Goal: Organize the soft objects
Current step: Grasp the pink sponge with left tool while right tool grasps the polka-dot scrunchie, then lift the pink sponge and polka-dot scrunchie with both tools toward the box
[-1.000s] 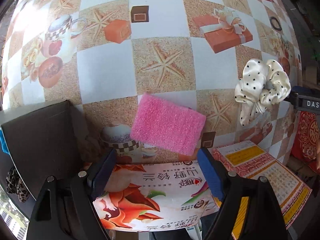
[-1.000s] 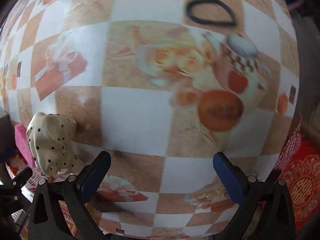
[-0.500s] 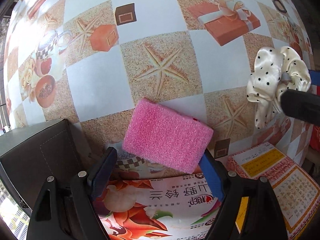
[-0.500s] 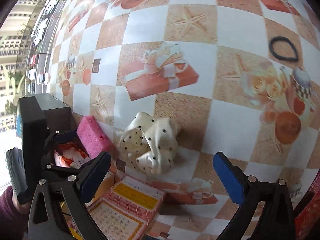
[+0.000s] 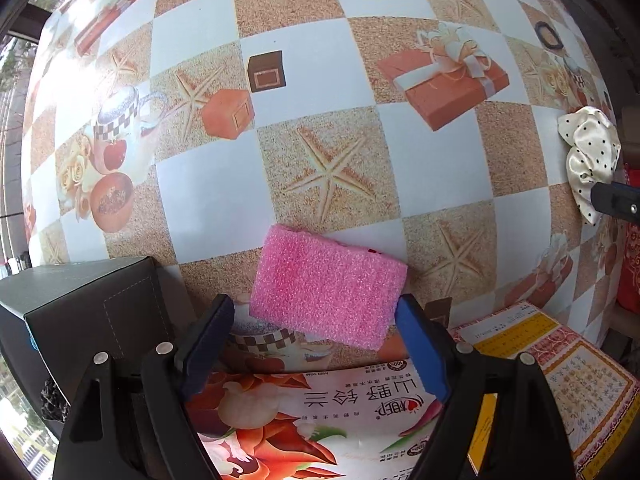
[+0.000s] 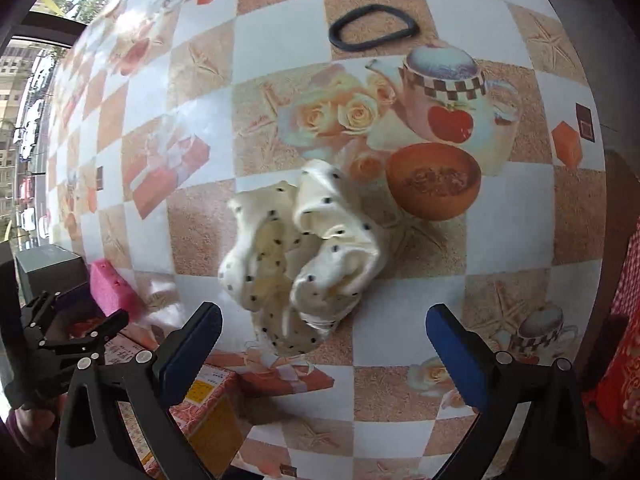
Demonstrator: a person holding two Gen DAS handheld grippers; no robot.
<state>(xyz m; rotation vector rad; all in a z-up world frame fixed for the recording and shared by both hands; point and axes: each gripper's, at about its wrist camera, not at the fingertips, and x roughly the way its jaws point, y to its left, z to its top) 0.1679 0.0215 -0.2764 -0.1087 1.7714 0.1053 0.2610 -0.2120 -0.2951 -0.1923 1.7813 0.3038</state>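
- Dark box (image 5: 92,312): on the counter (image 5: 200,184) just left of the left tongs (image 5: 316,344); it looks like a likely bin for the soft items, but its opening is not visible here.
- Left tongs: pads apart, nothing clamped, pointing steeply down at the counter.
- Pink sponge (image 5: 328,284): flat on the counter just ahead of the left tongs, lying skewed to the gap between the pads; its near right corner sits against, or just beside, the right pad.
- Risk, left side: closing on a skewed block could pinch only a corner, so that the foam twists out or slides away across the glossy cover.
- Printed packet (image 5: 304,428): below the left tongs, its edge near the sponge; a low approach might catch it.
- Yellow-and-red booklet (image 5: 544,364): right of the left tongs, at the counter's near edge.
- Right tongs (image 6: 320,344): pads apart, empty, above the counter.
- Spotted cream scrunchie (image 6: 304,248): crumpled on the counter just ahead of the right tongs, roughly centred in the gap.
- Risk, right side: slippery loose folds may let the pads take one ruffle only, so the piece sags or drops when lifted.
- Black band (image 6: 374,26): well beyond the scrunchie, untouched.
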